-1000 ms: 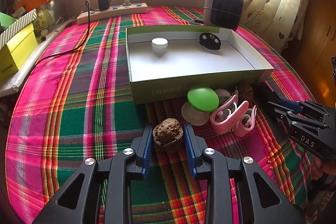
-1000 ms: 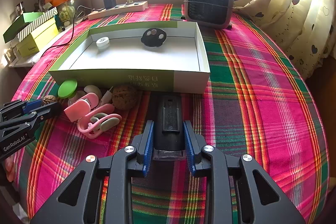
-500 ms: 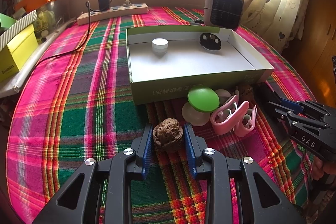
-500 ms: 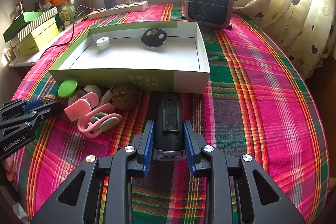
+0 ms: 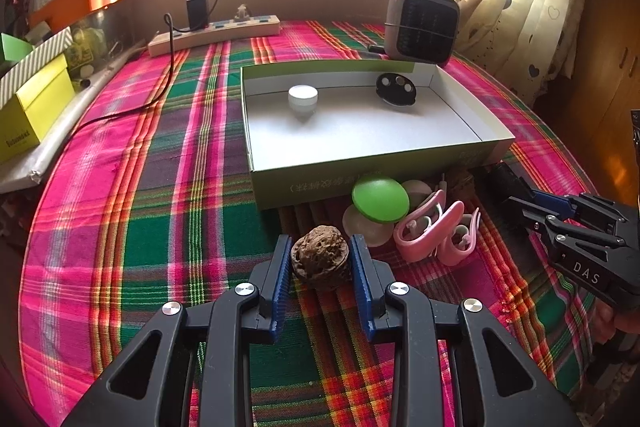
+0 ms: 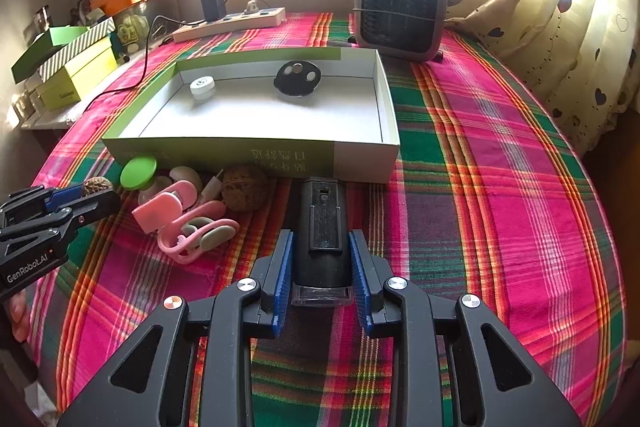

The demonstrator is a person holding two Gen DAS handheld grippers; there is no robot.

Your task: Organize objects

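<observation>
Your left hand-held gripper: black angular frame, blue ribbed pads, silver screws; side print "GenRobot.AI". Your right hand-held gripper: the same build, side print "DAS".

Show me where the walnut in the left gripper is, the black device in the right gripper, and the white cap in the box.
walnut [image 5: 320, 258], left wrist view, middle of its wrinkled shell.
black device [image 6: 323, 227], right wrist view, centre of its top face.
white cap [image 5: 303, 95], left wrist view, its flat top.
</observation>
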